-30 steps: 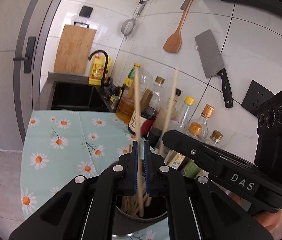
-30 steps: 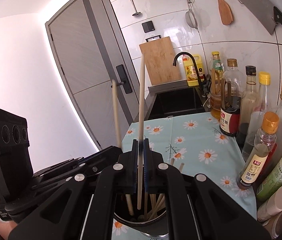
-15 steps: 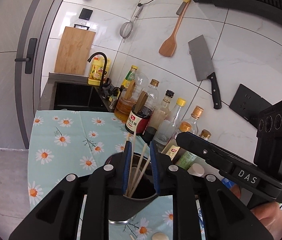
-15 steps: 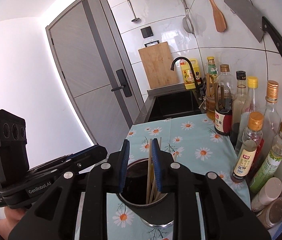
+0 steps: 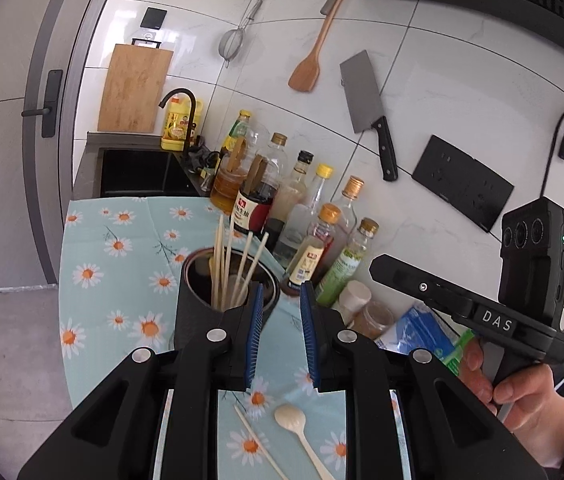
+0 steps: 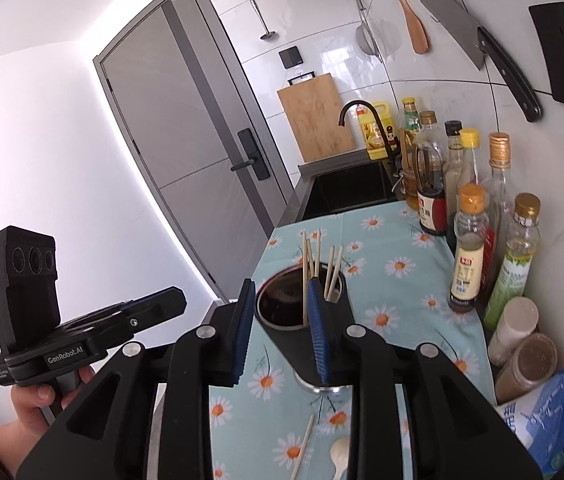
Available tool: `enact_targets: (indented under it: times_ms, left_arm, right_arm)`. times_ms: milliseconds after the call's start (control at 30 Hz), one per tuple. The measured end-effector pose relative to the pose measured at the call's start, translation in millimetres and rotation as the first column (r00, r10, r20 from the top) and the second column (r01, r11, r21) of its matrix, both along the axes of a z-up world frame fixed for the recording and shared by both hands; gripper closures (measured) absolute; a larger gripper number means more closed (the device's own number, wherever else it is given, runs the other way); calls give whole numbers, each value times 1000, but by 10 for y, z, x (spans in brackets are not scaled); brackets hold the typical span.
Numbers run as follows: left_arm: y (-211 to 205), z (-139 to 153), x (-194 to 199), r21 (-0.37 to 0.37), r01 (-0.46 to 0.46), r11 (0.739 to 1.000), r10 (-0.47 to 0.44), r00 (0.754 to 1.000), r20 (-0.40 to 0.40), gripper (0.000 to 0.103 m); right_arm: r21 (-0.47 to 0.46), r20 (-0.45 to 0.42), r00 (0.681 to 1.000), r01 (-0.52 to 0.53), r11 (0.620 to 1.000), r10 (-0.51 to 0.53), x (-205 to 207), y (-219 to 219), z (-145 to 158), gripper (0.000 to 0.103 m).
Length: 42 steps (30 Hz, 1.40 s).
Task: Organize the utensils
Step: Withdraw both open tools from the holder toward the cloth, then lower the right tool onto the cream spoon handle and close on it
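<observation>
Pale wooden chopsticks (image 5: 223, 264) stand bunched and leaning in the dark cylindrical utensil holder (image 5: 201, 304), which sits upright on the bench under its light-blue daisy-print cloth (image 5: 113, 264). In front of the holder, nearer the cameras, one loose pale chopstick (image 5: 255, 438) and a cream plastic spoon (image 5: 296, 426) lie flat on the cloth, side by side but apart. The left gripper (image 5: 279, 322) hovers just this side of the holder, its blue-padded jaws spread with only cloth showing between them. The right gripper (image 6: 277, 316) hangs over the holder's near rim; its jaws have just been opening, now parted, nothing between the pads, the holder's mouth showing through the gap. A hand (image 5: 522, 400) grips the right tool's handle at the edge of the left view. Along the tiled wall stands a row of glass sauce and oil bottles (image 5: 294, 216), with small jars beside it. Higher up hang a steel cleaver (image 5: 366, 108), a wooden spatula (image 5: 310, 60) and a mesh strainer (image 5: 233, 40). At the far end sit the black sink (image 5: 137, 172) and a bamboo cutting board (image 5: 133, 88).
</observation>
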<state>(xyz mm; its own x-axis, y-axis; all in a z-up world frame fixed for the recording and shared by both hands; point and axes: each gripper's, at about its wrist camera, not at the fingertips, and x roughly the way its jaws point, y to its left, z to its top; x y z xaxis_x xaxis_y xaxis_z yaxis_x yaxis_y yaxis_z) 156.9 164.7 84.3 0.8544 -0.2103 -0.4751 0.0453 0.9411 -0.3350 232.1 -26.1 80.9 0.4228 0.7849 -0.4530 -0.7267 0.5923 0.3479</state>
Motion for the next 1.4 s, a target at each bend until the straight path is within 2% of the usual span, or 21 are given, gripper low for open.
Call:
enact_targets:
  times_ms: [267, 433, 633, 800, 1000, 1167, 1400]
  left_arm:
    - [-80, -147, -320, 9, 16, 1000, -15, 998, -67, 85]
    - [-51, -403, -459, -11, 3, 1000, -4, 990, -142, 84]
    - [-29, -766, -581, -48, -15, 999, 3, 973, -232, 84]
    - [-23, -1086, -695, -114, -41, 993, 4, 953, -302, 84]
    - [-23, -1356, -830, -169, -73, 983, 11, 939, -345, 84]
    - [2, -1494, -890, -208, -103, 973, 19, 929, -370, 84]
    - [12, -1570, -945, -222, -123, 967, 30, 925, -379, 84]
  right_arm:
    - [-99, -108, 993, -55, 994, 44, -199, -111, -286, 68]
    - [-159, -191, 981, -67, 985, 36, -214, -154, -543, 68]
    - [-250, -329, 944, -113, 962, 25, -161, -117, -916, 65]
    - [-312, -475, 880, -167, 935, -1, -53, -87, -1318, 65]
    - [-378, -519, 855, -213, 901, -16, 53, -16, -1672, 65]
    - [-388, -563, 826, -256, 885, -8, 95, 50, -1899, 65]
    - [-415, -559, 829, -293, 861, 13, 89, 183, -2024, 65]
